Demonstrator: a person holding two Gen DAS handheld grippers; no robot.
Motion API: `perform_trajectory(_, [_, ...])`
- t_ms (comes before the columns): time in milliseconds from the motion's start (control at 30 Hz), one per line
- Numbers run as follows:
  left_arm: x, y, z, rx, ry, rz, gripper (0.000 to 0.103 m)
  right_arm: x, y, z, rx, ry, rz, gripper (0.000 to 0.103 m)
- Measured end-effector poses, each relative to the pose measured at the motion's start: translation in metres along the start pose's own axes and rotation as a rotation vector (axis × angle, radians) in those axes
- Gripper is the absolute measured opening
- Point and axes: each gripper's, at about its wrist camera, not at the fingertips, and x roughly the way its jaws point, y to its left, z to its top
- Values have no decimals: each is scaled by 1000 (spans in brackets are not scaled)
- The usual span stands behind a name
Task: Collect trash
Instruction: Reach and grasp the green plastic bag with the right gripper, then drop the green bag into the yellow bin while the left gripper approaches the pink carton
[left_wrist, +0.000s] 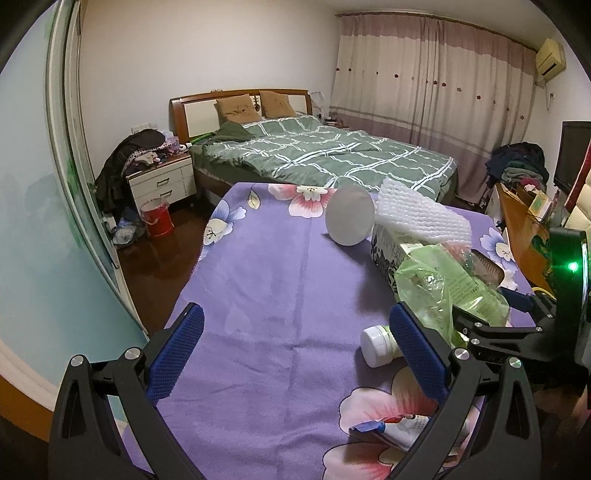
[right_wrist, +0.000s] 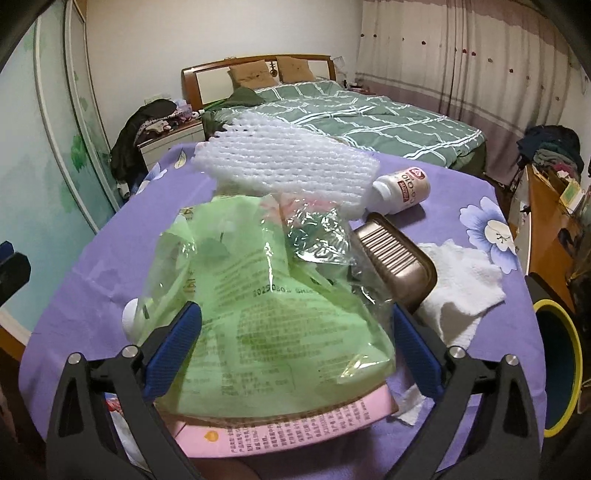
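Purple cloth (left_wrist: 266, 280) bare leftward; edge perhaps near

Pink box (right_wrist: 280, 430) largely under green bag (right_wrist: 266, 314); bin (right_wrist: 557, 369) cut off.

We are looking at a table draped in a purple flowered cloth (right_wrist: 443, 229). Lying on it near the right side are a white paper towel (right_wrist: 461, 284) and a ribbed bronze tray (right_wrist: 399, 262), with a white pill bottle (right_wrist: 404, 190) lying farther back. A pink box (right_wrist: 280, 432) is sitting at the near edge. To the left — nearer us — a small white-capped bottle (left_wrist: 376, 345) is lying on its side, and a frosted round disc (left_wrist: 349, 216) is resting farther off.
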Motion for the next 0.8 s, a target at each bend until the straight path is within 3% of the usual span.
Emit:
perform_trajectory(300, [2,0,0,-7,12,-4,99,-3,2,0,-33,-23,-7,74])
perform_trajectory(467, [3,0,-2,-3,11,-6,99,-6,-1,1,-22,-28,-15,49])
perform_trajectory(567, [2,-2,-3,3,12,-8,99,-10,-9,2,10,-40,-8,40])
perform_trajectory(800, [3,-3,-4,7,16,-11,99,-35,-27,3,100,-97,56,31])
